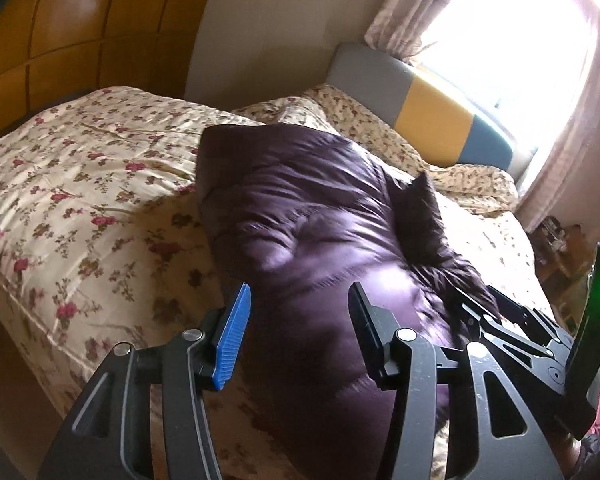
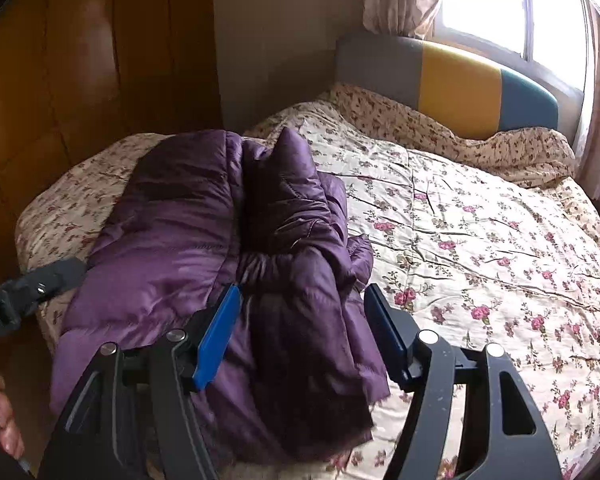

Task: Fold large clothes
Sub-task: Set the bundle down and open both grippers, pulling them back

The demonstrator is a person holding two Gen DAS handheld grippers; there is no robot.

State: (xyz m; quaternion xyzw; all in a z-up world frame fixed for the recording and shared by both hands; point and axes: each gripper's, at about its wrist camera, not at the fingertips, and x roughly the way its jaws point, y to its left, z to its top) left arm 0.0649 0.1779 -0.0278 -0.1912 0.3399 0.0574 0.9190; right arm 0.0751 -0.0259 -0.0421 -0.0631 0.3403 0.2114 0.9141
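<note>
A shiny purple puffer jacket (image 1: 300, 208) (image 2: 188, 240) lies bunched in a rough fold on the floral quilt, near the bed's front left corner. One dark padded part sticks up in a point on top of it. My left gripper (image 1: 300, 296) hovers open over the jacket's near end, with no cloth pinched between its blue pads. My right gripper (image 2: 302, 296) is open too, above the jacket's crumpled right edge and holding nothing. Each gripper shows in the other's view: the right gripper (image 1: 500, 320) close beside the left, the left gripper (image 2: 40, 280) at the jacket's left side.
The bed's floral quilt (image 2: 480, 240) spreads flat to the right of the jacket. A grey, yellow and teal headboard (image 2: 456, 80) stands under a bright curtained window (image 2: 492, 4). Wooden wardrobe doors (image 2: 80, 60) line the left. A person's hand (image 2: 4, 420) shows at the lower left.
</note>
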